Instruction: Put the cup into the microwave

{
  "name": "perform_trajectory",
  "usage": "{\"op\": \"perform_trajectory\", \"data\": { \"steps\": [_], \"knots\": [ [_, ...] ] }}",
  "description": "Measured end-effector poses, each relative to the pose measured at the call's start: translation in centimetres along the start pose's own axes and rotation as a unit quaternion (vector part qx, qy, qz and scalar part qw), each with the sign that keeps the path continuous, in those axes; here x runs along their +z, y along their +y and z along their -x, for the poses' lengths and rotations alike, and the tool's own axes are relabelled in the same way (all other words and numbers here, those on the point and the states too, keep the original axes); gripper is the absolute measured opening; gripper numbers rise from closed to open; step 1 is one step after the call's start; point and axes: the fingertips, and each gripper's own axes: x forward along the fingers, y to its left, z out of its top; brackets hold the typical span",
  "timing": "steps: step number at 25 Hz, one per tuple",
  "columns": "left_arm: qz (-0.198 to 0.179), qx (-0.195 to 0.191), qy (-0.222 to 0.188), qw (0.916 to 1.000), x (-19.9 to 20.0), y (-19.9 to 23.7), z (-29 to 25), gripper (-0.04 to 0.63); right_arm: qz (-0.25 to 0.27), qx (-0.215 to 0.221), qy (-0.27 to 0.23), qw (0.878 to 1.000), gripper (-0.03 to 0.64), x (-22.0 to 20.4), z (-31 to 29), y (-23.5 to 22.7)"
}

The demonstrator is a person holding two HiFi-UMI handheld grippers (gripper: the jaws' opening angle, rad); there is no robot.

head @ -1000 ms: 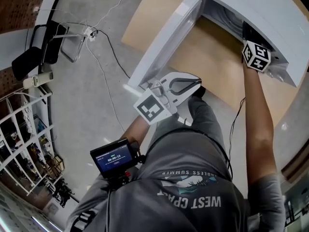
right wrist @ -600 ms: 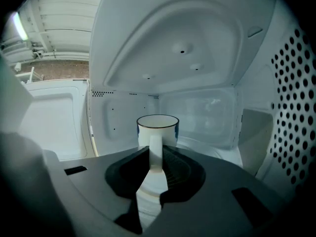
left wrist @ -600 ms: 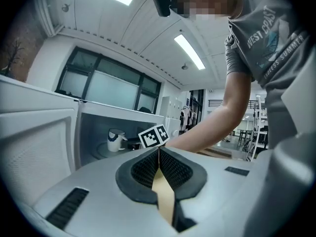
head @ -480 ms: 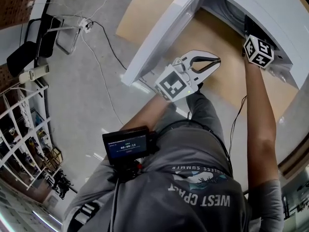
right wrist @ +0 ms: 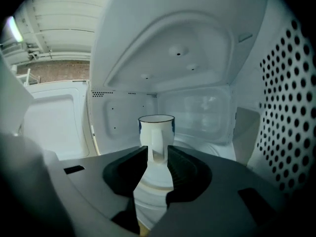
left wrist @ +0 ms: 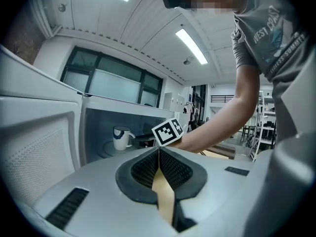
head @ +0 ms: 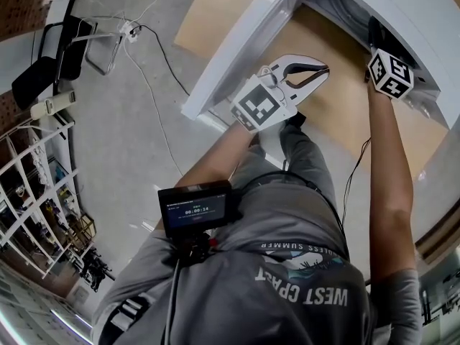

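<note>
White ceramic cup (right wrist: 156, 125) stands upright inside the white microwave (right wrist: 197, 58); right tool (right wrist: 157, 153) jaws, just opening, stand apart around its handle (right wrist: 155, 143); left tool (left wrist: 159, 153) closed, empty.

Head cam: above the person, facing steeply down onto the floor, table (head: 215, 9), microwave (head: 413, 20) top and open door (head: 244, 45). Left gripper (left wrist: 159, 149) cam: outside the microwave, roughly level, door near on its left, looking into the cavity; cup (left wrist: 120, 138) far. Right gripper (right wrist: 157, 154) cam: inside the cavity, close on the cup (right wrist: 156, 135), facing the back wall. Shared: cup in both gripper views; marker cube (head: 390, 74) (left wrist: 167, 131) in head and left views.
</note>
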Motion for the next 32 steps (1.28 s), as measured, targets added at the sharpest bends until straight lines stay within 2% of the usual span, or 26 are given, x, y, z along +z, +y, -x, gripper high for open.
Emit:
{"op": "perform_trajectory", "data": {
  "steps": [5, 12, 17, 24, 32],
  "knots": [
    [-0.007, -0.007, -0.003, 0.9999, 0.2, -0.8, 0.3, 0.023, -0.004, -0.011, -0.014, 1.000, 0.114, 0.3, 2.0, 0.3],
    [-0.028, -0.018, -0.015, 0.9993, -0.9, -2.5, 1.9, 0.023, -0.013, 0.003, -0.044, 0.999, 0.110, -0.7, 5.5, 3.0],
    [-0.041, -0.030, -0.029, 0.9983, 3.7, -5.2, 5.0, 0.023, -0.020, 0.027, -0.049, 0.998, 0.029, 3.4, 10.7, 6.0],
    [-0.071, -0.052, -0.044, 0.9951, 7.1, -9.5, 8.9, 0.023, -0.023, 0.063, -0.071, 0.995, 0.021, 7.5, 17.8, 10.7],
    [-0.096, -0.076, -0.060, 0.9906, 10.4, -15.0, 15.0, 0.023, 0.012, 0.111, -0.074, 0.991, 0.022, 11.9, 27.1, 18.2]
  ]
}}
